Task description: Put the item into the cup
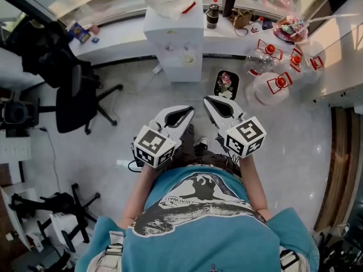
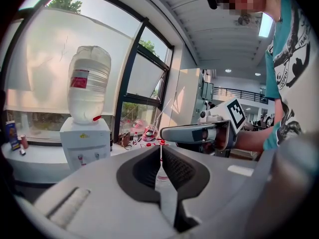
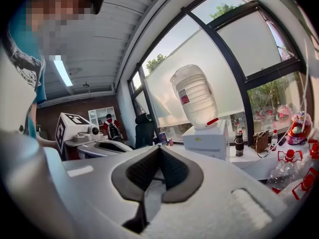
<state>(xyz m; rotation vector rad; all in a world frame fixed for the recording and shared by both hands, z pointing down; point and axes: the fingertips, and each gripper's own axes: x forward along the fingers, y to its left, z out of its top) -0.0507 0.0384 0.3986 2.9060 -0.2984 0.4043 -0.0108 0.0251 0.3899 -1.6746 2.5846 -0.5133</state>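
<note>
Both pairs of jaws pressed together, empty; left gripper (image 1: pixel 186 113) and right gripper (image 1: pixel 210 102) side by side above the floor (image 1: pixel 130 95); dispenser (image 1: pixel 173 41) ahead; the task's thing I cannot pick out.

Open tiled floor (image 1: pixel 125 112) lies below and ahead of both grippers, with nothing between them and the water dispenser (image 1: pixel 173 44). The dispenser blocks the way straight ahead and stands against the window counter (image 1: pixel 122 38). Left gripper (image 1: pixel 189 111) and right gripper (image 1: pixel 207 100) sit side by side with only a narrow gap between the tips, so each is in the other's way inward. To the left, a black office chair (image 1: pixel 76 98) stands with clear floor between it and the dispenser. To the right is a cluster of clear water jugs (image 1: pixel 271 86) with red caps. A small black bin (image 1: pixel 226 85) stands on the floor ahead of the right gripper. The counter's right end is cluttered with a dark bottle (image 1: pixel 212 16) and a brown bag (image 1: pixel 242 17).
</note>
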